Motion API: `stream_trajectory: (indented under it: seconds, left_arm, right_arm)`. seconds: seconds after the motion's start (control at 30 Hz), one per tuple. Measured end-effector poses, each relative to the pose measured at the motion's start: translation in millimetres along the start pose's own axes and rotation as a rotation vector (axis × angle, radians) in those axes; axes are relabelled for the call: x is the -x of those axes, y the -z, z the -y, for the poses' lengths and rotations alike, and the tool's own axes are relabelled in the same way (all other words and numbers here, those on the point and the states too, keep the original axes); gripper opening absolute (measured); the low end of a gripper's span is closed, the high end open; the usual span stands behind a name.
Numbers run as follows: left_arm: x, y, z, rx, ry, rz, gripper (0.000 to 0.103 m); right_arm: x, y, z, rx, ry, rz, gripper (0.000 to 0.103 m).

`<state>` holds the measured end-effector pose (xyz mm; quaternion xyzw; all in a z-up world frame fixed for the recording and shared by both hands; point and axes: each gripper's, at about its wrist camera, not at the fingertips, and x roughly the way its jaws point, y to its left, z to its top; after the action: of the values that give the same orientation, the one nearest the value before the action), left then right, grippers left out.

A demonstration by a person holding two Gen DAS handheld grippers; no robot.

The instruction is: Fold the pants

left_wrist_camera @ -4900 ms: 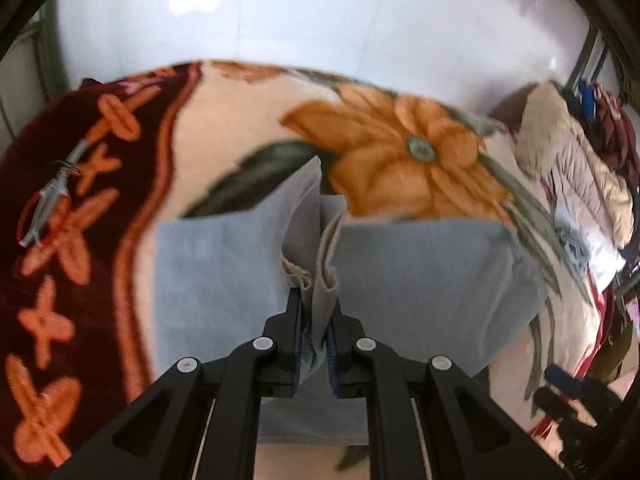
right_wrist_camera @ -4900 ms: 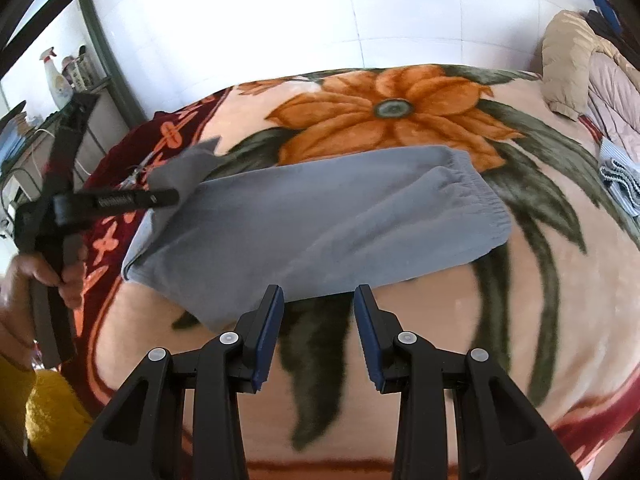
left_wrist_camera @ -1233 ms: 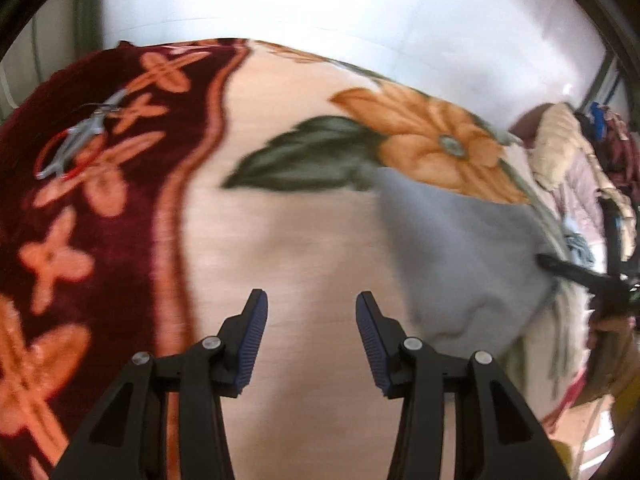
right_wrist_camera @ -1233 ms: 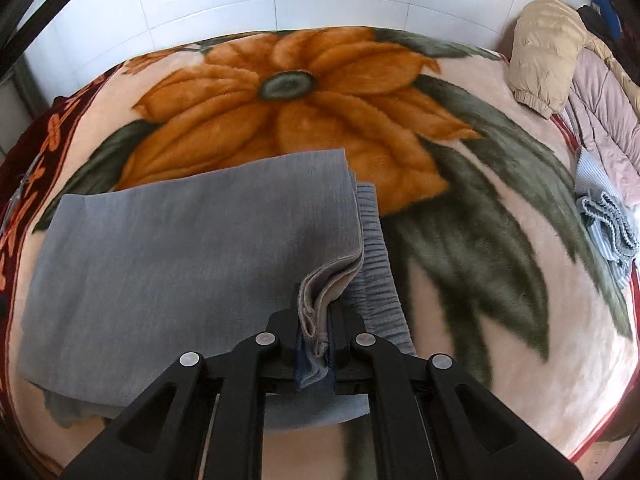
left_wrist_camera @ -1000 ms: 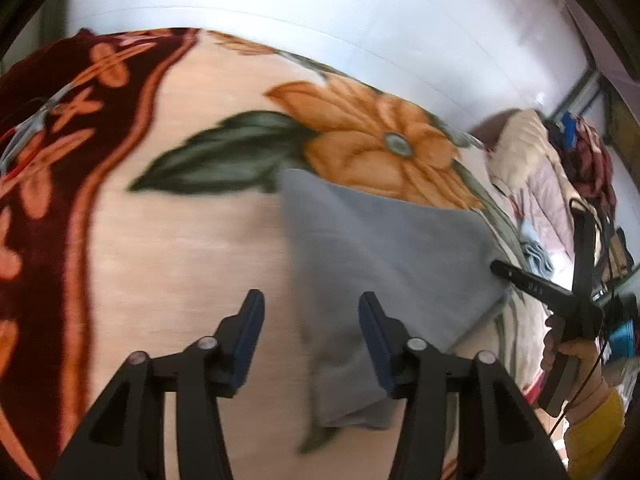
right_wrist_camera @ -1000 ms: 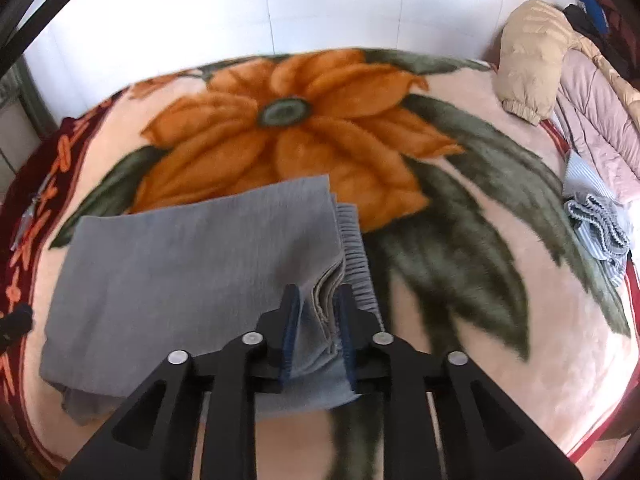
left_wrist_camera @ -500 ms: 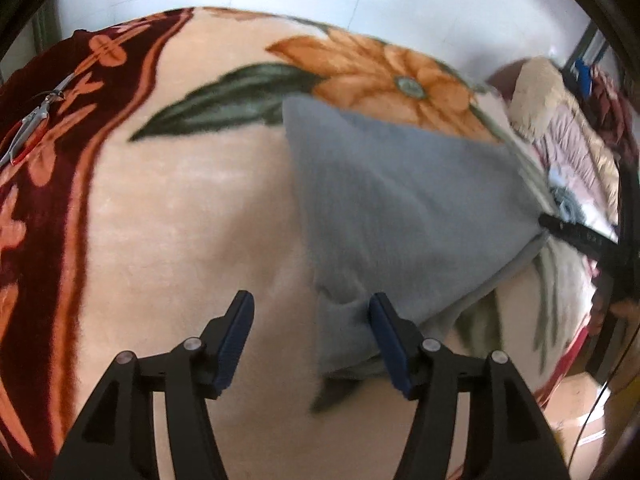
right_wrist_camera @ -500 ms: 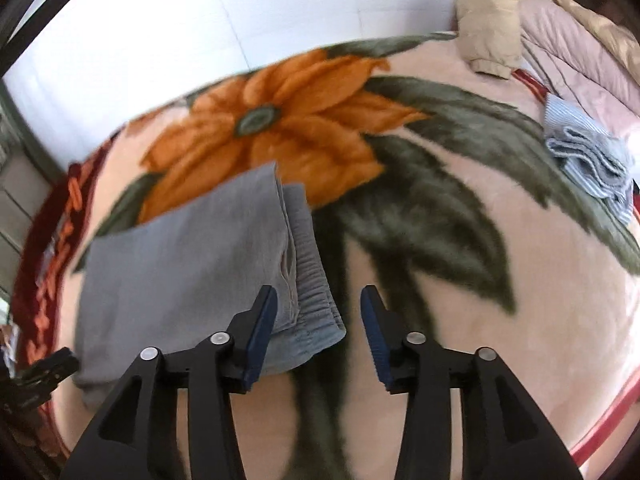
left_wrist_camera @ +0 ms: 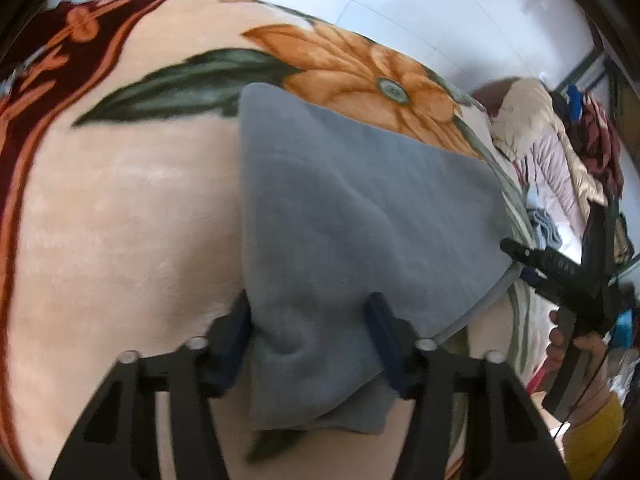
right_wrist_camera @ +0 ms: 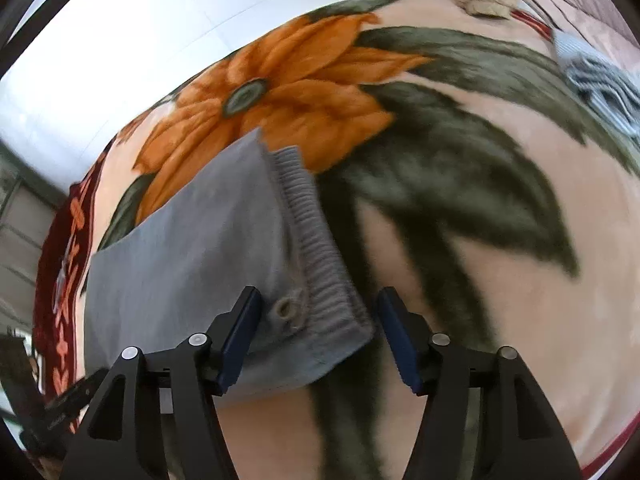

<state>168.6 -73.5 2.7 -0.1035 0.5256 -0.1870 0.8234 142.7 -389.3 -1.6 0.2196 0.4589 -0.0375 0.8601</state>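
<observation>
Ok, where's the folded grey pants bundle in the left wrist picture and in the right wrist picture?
Left wrist: folded grey pants fill the centre, near end between the open left gripper fingers.
Right wrist: lower left, ribbed waistband between the open right gripper fingers.
Shared landmark: orange flower.

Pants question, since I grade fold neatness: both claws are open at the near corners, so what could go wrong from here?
Left claw straddles a bunched corner of the grey pants; closing may miss lower layers. Right claw frames the ribbed waistband, which sticks out past the top layer, so edges may end up uneven.
</observation>
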Motion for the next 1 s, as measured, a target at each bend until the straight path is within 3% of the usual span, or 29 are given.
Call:
stream_trajectory:
  seconds: [0.03,0.07,0.1,0.17,0.4,0.53,0.7,0.83,0.93,1.0]
  left_arm:
    - [-0.5,-0.4,1.7,-0.007,-0.003,0.001,0.034]
    - [0.2,-1.6,2.7,-0.007,-0.001,0.003,0.024]
    - [1.9,-0.4,1.7,-0.001,0.01,0.005,0.021]
    - [7.1,-1.9,-0.6,0.019,0.037,0.012,0.017]
    - [54.6,-13.7,0.4,0.015,0.079,0.067,0.015]
    - [103.0,-10.6,-9.2,-0.019,0.044,0.119,0.015]
    - [147.2,21.2,-42.3,-0.007,-0.039,0.132,0.015]
    - [150.8,58.8,-81.0,0.077,-0.08,0.091,0.016]
    - [129.7,82.3,-105.5,0.138,-0.118,0.002,0.017]
    - [126.0,90.7,-108.3,0.134,-0.153,-0.011,0.024]
  right_arm:
    - [-0.1,-0.6,-3.2,0.014,0.011,0.0,0.046]
    - [1.0,-1.0,-5.6,0.027,0.017,0.004,0.034]
    - [4.1,-1.7,-8.1,0.037,0.018,0.015,0.023]
    - [13.5,-4.8,-9.6,0.026,0.0,0.037,0.014]
    - [50.1,-2.9,-38.6,0.043,-0.084,0.073,0.013]
    - [70.5,16.2,-74.0,0.106,-0.15,0.077,0.012]
    - [70.3,63.8,-110.1,0.178,-0.184,0.028,0.012]
    - [54.2,101.1,-126.3,0.245,-0.123,-0.026,0.013]
    - [35.8,118.8,-124.7,0.268,-0.025,-0.08,0.014]
    - [34.1,123.2,-119.1,0.267,-0.009,-0.089,0.019]
